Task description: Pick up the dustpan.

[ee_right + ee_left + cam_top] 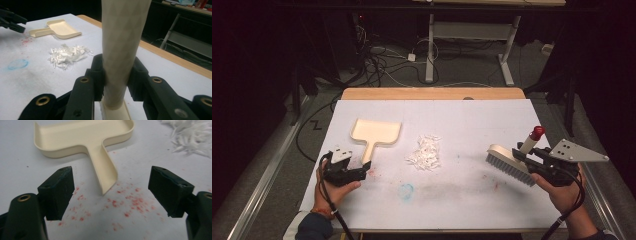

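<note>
Cream plastic is what both of your tools are made of: the dustpan [375, 134] lies flat on the white table [472, 200] toward its left side, its handle pointing back toward you, and the brush [511, 162] is up in your right gripper [523, 153] over the table's right side.

Your right fingers [98, 75] are clamped on the brush's pale handle, one on each side, as the right gripper view shows; the handle rises steeply between them. From the high view the bristles hang toward the table and the handle's red tip [537, 132] points up and away from you.

Your left gripper [360, 170] sits low at the end of the dustpan's handle with its fingers [58, 191] spread wide and nothing between the pads. In the left gripper view the handle's end lies just ahead of the gap, nearer the left-hand finger, not touching either one.

Between the two tools, near the middle of the table, lies a small heap of white shreds [425, 152], just to the right of the dustpan. Red specks [125, 202] stain the table under the left gripper, and a faint blue ring [406, 190] marks it nearer to you.
</note>
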Tool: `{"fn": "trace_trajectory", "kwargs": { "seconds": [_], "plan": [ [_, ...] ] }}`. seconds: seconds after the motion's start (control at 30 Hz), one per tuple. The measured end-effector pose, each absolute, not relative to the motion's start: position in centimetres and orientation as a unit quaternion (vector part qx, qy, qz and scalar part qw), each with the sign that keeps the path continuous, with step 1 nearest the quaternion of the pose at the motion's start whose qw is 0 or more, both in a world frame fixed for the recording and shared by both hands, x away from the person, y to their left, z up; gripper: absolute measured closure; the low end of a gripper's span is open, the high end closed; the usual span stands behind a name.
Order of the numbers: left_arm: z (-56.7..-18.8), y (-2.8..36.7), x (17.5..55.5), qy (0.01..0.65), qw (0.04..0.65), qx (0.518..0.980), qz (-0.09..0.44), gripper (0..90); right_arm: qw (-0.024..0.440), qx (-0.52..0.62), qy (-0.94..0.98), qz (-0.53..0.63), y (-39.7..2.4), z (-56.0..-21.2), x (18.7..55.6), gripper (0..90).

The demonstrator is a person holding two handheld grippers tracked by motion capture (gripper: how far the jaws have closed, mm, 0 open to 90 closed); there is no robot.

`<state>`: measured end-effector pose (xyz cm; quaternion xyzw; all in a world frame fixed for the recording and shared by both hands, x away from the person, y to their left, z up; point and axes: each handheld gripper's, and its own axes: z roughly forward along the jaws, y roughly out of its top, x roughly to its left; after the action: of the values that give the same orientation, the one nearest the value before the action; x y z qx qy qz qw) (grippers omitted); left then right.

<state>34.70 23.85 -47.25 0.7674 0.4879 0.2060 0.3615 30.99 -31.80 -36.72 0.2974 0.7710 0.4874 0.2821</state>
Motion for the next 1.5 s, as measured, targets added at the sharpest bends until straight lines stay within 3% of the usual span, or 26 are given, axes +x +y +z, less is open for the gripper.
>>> {"fn": "trace_trajectory", "kwargs": {
  "seconds": [0.17,0.4,0.63,1.1,1.5],
  "plan": [
    [-48.2,22.6,37.9,0.498,0.340,0.774,0.193,22.9,0.281,0.307,0.768,0.486,-32.0,-36.9,31.3,70.9],
    [-48.7,21.4,41.2,0.525,0.310,0.768,0.197,34.2,0.278,0.308,0.770,0.485,-31.9,-37.0,31.4,70.9],
    [-48.5,21.7,42.4,0.551,0.304,0.752,0.197,62.9,0.278,0.309,0.769,0.485,-32.1,-37.0,31.5,71.0],
    [-45.9,22.9,41.5,0.537,0.297,0.759,0.219,63.8,0.280,0.310,0.769,0.484,-32.0,-37.2,31.6,71.0],
    [-43.3,23.5,37.4,0.501,0.308,0.776,0.229,63.9,0.279,0.312,0.769,0.483,-32.0,-37.2,31.9,71.0]
  ]
}}
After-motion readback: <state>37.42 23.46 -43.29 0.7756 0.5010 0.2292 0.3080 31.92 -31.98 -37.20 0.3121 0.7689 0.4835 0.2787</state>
